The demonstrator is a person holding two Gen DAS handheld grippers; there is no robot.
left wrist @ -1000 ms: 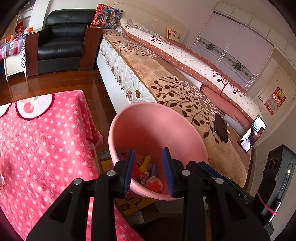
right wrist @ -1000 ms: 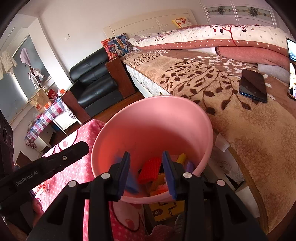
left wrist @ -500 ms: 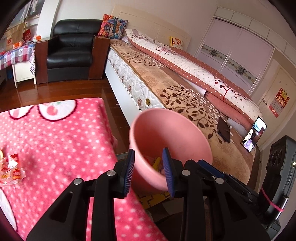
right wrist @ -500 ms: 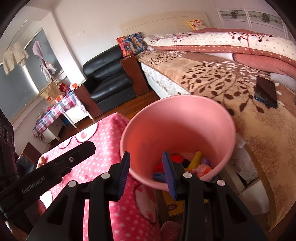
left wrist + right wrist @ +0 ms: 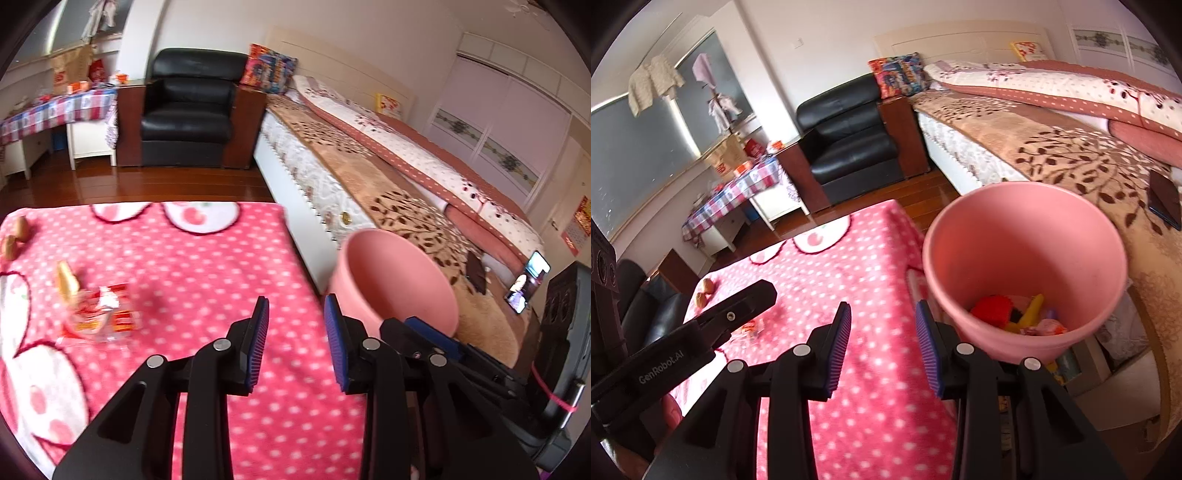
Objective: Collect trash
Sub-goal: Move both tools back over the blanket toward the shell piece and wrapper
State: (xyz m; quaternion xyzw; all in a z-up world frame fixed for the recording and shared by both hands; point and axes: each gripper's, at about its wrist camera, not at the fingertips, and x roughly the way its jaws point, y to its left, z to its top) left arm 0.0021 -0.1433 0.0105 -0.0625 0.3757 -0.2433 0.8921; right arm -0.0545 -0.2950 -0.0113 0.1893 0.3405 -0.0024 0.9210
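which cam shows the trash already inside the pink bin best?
Right wrist. It looks down into the pink bin, so the trash at the bottom shows: red, yellow and pink pieces. Left wrist sees the bin from a lower angle: only the rim and inner wall show, the contents are hidden.

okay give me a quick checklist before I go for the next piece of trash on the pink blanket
1. Left gripper open and holding nothing: ok.
2. Right gripper open and holding nothing: ok.
3. Trash left on the blanket: ok, a clear red-printed wrapper lies at the left, with a yellowish scrap beside it.
4. Path from left gripper to wrapper: ok, only bare blanket between them.
5. Pink bin upright beside the blanket's edge, with room inside: ok.
6. Whether wrapper and scrap are touching: cannot tell, the view is blurred.
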